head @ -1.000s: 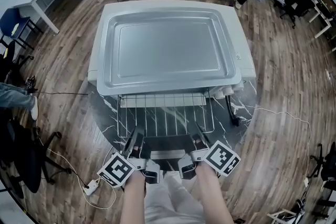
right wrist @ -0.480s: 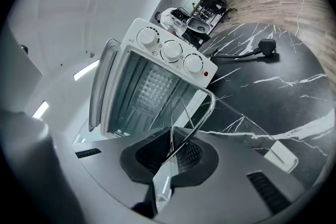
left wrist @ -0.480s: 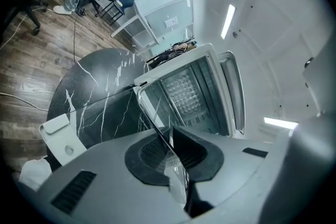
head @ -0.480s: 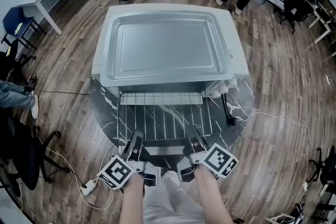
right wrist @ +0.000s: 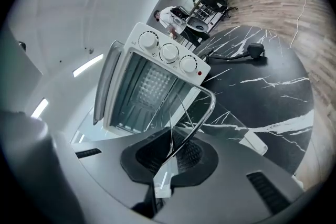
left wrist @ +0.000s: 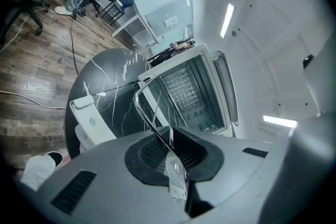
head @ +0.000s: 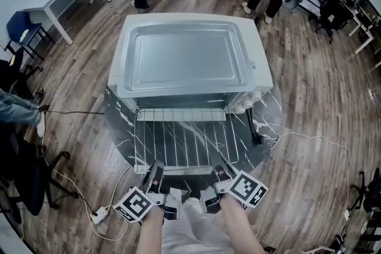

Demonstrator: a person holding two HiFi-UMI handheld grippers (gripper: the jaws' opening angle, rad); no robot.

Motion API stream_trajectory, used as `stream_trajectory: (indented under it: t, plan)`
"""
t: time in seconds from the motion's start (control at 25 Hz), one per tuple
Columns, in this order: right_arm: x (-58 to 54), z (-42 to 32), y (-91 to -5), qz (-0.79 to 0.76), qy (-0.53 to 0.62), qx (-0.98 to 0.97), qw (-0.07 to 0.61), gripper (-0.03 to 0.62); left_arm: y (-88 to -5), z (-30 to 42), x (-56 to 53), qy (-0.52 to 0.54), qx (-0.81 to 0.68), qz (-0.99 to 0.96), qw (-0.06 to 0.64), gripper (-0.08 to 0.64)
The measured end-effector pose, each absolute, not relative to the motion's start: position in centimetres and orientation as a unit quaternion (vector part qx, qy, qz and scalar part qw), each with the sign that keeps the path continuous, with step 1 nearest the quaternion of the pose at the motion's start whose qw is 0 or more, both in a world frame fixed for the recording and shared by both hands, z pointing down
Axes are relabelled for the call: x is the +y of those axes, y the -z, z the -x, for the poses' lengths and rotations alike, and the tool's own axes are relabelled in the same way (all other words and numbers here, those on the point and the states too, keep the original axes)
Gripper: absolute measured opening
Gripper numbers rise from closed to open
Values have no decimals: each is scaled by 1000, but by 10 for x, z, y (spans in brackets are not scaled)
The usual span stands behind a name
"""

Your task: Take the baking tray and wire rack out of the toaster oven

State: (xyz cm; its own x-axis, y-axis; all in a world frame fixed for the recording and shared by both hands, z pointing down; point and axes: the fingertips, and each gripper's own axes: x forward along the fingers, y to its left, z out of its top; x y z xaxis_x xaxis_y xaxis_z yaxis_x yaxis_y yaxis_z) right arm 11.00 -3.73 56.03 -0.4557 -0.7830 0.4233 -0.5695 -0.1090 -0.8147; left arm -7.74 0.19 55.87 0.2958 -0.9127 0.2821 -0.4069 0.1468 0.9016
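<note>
Head view showed the wire rack drawn well out of the toaster oven over the black marble table, with its rear edge at the oven mouth. The baking tray sat out already, lying flat on the oven roof. Left gripper and right gripper were each clenched on the rack's front rail, one near either corner; both gripper views confirmed the thin wire pinched between closed pads. Risks noted: the hold was on a single round wire, so once the rear edge cleared the mouth and lost its support, the rack would likely pivot in the pads and droop or slip. A pull stronger on one side could skew the rack and jam it in the side guides. A jam tugged hard might drag the oven forward on the smooth table and jostle the tray above, which overhung the front. Level, even hands looked the safest course. Compared with the frames one second and half a second back: more bars lay exposed in front of the oven, the front rail and both grippers sat farther from the mouth and nearer the person, and the grips looked the same. The tray had not shifted on the roof.
</note>
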Motion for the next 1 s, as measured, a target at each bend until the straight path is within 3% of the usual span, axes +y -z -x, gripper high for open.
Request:
stream_trajectory:
  t: [1.0]
  plan:
    - [19, -122, -494, 476, 526, 694, 124, 6, -490, 59, 55, 272, -531, -638, 486, 17]
